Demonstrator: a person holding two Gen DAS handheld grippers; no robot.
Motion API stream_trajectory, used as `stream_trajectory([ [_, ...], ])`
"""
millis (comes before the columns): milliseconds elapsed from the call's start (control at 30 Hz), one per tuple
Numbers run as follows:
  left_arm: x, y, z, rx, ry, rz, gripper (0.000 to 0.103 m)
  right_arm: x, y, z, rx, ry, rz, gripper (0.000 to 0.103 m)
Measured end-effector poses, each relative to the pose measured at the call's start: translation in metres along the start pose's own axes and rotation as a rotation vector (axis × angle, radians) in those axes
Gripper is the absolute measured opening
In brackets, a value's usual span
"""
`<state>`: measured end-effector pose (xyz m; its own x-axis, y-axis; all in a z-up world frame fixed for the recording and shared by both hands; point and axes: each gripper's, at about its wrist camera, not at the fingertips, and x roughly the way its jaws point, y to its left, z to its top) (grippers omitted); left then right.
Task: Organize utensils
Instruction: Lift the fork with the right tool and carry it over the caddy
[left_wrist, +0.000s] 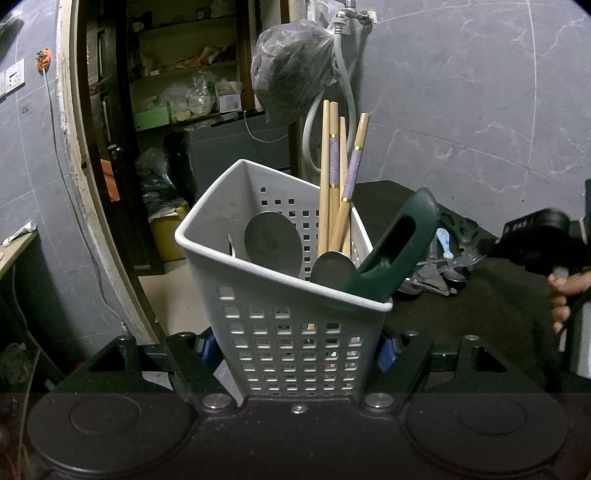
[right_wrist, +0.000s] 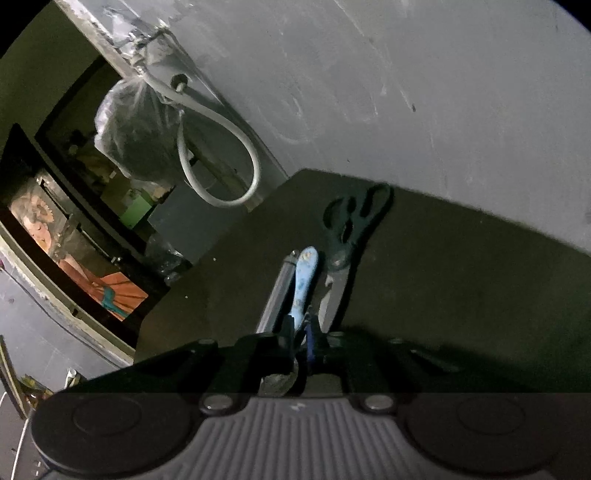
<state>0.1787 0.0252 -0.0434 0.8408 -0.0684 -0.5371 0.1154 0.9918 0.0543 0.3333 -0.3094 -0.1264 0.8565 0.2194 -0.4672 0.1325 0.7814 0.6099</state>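
Basket (left_wrist: 295, 332) gripped, spoon (right_wrist: 304, 280) pinched

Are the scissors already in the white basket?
No, the scissors lie on the dark table, outside the basket.

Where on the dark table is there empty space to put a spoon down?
The dark table is bare to the right of the scissors, out to the wall. It is crowded where the blue spoon, scissors and fork lie beside the basket.
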Motion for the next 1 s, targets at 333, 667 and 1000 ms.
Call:
stream_trajectory([
  [333, 0.000, 0.001, -0.001, -0.003, -0.009, -0.002, 0.077, -0.053, 0.044, 0.027, -0.263, -0.114, 0.001, 0.002],
  [667, -0.002, 0.003, -0.006, -0.009, -0.020, -0.006, 0.077, -0.111, 0.104, 0.037, -0.487, -0.209, 0.036, 0.003],
  [1000, -0.002, 0.004, -0.007, -0.011, -0.024, -0.011, 0.076, -0.182, 0.183, 0.063, -0.626, -0.346, 0.277, 0.003],
])
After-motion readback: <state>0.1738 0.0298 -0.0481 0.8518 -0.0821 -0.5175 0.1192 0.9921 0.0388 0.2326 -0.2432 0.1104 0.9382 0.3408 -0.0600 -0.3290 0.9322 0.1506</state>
